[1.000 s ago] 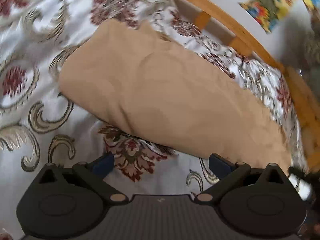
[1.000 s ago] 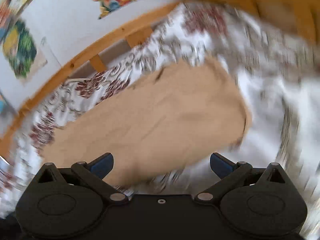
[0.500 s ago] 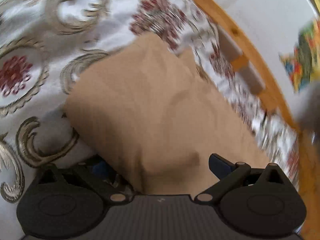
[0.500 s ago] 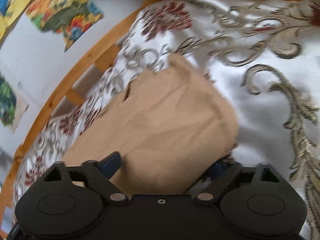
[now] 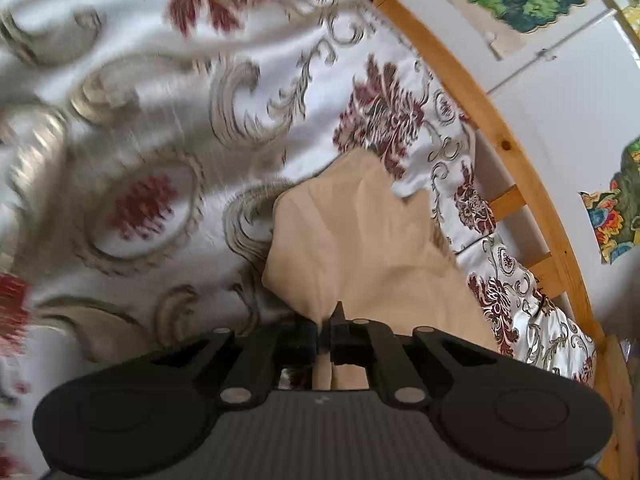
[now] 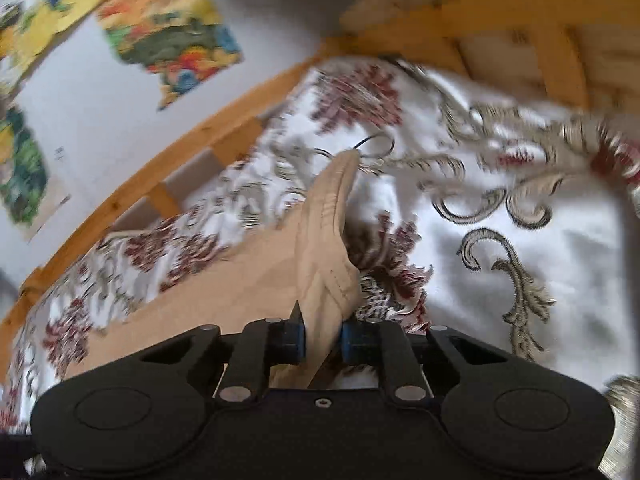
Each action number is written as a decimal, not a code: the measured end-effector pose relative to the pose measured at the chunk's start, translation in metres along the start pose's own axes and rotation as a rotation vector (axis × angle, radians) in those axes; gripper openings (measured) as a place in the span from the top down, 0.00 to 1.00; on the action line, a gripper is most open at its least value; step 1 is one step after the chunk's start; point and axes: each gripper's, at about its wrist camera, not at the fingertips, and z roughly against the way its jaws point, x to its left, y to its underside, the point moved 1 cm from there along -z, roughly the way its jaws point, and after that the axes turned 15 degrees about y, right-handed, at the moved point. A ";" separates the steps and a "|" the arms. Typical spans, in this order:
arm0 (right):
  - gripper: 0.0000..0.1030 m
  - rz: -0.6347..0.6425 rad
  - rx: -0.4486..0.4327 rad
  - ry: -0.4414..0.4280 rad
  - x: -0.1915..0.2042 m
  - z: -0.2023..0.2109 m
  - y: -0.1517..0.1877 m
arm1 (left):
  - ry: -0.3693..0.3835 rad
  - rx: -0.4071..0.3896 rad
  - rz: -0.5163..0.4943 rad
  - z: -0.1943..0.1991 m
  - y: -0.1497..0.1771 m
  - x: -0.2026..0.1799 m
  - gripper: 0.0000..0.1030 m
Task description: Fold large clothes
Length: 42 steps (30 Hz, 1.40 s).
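A folded tan garment (image 5: 360, 248) lies on a white bedspread with red and gold floral patterns (image 5: 160, 140). My left gripper (image 5: 325, 338) is shut on the near edge of the garment, which bunches up between its jaws. In the right wrist view, my right gripper (image 6: 322, 338) is shut on another edge of the same tan garment (image 6: 324, 240), which rises in a ridge away from the jaws over the bedspread (image 6: 520, 240). The rest of the garment spreads low and left toward the bed rail.
A wooden bed rail (image 5: 520, 168) with slats runs along the far side of the bed, also seen in the right wrist view (image 6: 160, 184). A white wall with colourful pictures (image 6: 172, 28) stands behind it. A wooden headboard (image 6: 520, 40) is at the upper right.
Both grippers were open above the garment; they moved down to its edge and closed on the cloth. The cloth now bunches up and lifts between the jaws.
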 end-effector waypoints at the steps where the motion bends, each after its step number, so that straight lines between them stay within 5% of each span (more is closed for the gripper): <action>1: 0.85 0.009 -0.004 0.002 0.002 0.008 0.001 | 0.004 0.004 0.002 0.006 -0.002 -0.001 0.96; 5: 0.83 0.034 0.013 0.060 0.002 0.033 0.016 | 0.032 0.040 0.006 0.017 -0.006 0.008 0.96; 8: 0.73 0.073 0.019 0.158 0.002 0.034 0.022 | 0.037 0.064 0.039 0.014 -0.005 0.017 0.92; 11: 0.49 0.080 -0.024 0.251 -0.001 0.033 0.018 | 0.036 0.062 0.016 0.013 -0.003 0.019 0.88; 15: 0.47 0.067 -0.049 0.287 -0.006 0.027 0.018 | 0.057 0.076 -0.019 0.011 -0.001 0.018 0.54; 17: 0.43 0.100 -0.088 0.253 0.000 0.027 0.018 | 0.077 0.088 -0.030 0.008 0.002 0.017 0.48; 19: 0.20 0.166 -0.133 0.169 0.016 0.028 0.020 | 0.091 0.108 -0.060 0.005 0.005 0.016 0.37; 21: 0.11 0.259 -0.175 0.081 0.041 0.025 0.027 | 0.111 0.132 -0.085 0.001 0.008 0.015 0.29; 25: 0.11 0.465 -0.178 -0.061 0.096 0.001 0.049 | 0.121 0.171 -0.142 -0.007 0.014 0.012 0.17; 30: 0.10 0.619 -0.195 -0.073 0.151 -0.033 0.066 | 0.117 0.203 -0.241 -0.016 0.019 0.001 0.04; 35: 0.08 0.743 -0.205 -0.117 0.170 -0.040 0.096 | 0.059 0.173 -0.317 -0.020 0.024 -0.006 0.06; 38: 0.08 0.800 -0.253 -0.074 0.175 -0.045 0.118 | -0.019 0.117 -0.316 -0.019 0.023 -0.005 0.26; 40: 0.08 0.825 -0.244 -0.052 0.178 -0.050 0.123 | -0.055 0.079 -0.316 -0.016 0.023 -0.006 0.56; 42: 0.07 0.832 -0.244 -0.044 0.177 -0.050 0.125 | -0.080 0.061 -0.317 -0.012 0.021 -0.007 0.75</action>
